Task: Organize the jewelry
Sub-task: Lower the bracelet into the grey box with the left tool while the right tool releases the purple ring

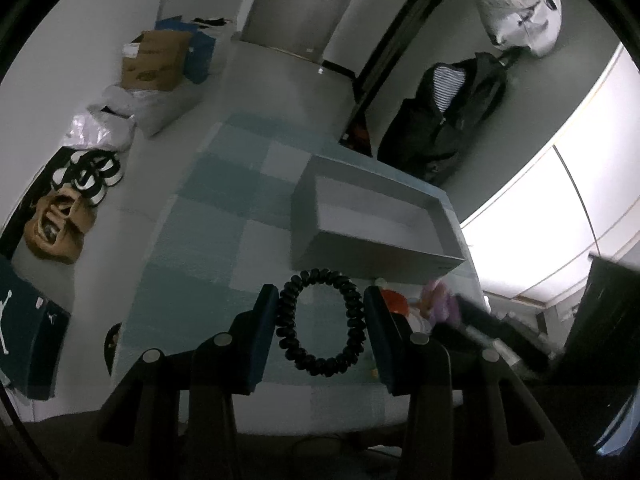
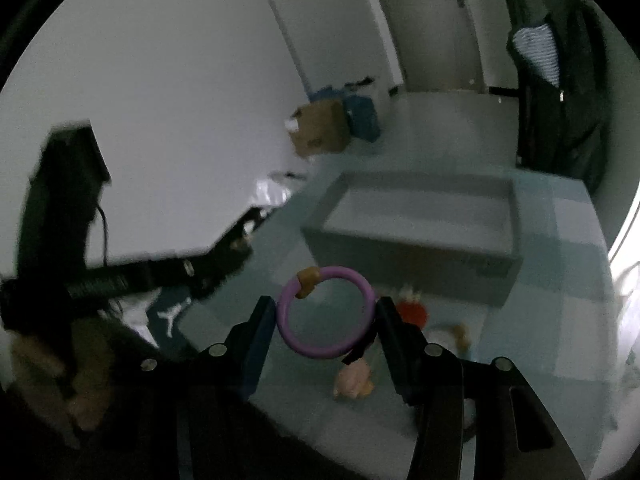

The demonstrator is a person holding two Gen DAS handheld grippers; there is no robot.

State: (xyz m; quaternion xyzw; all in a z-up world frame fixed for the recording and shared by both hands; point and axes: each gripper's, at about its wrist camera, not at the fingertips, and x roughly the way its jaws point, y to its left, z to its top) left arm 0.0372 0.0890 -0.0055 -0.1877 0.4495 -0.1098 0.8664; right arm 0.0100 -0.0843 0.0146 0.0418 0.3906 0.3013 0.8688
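My left gripper [image 1: 320, 292] is shut on a black coiled bracelet [image 1: 286, 320], which stands upright between the two pads above the checked teal cloth [image 1: 208, 208]. An open grey box [image 1: 376, 256] sits just beyond it, and what I see of its inside is bare. In the right wrist view my right gripper [image 2: 326, 304] is shut on a purple ring bracelet [image 2: 320, 350] with a tan bead [image 2: 307, 280]. It is held off the cloth, short of the same grey box [image 2: 400, 256].
Loose pieces lie on the cloth in front of the box: a red-orange one [image 2: 414, 314] and a pink one [image 2: 354, 376]. On the floor are a cardboard box [image 1: 154, 64] and shoes [image 1: 90, 176]. A dark jacket [image 1: 444, 120] hangs behind the table.
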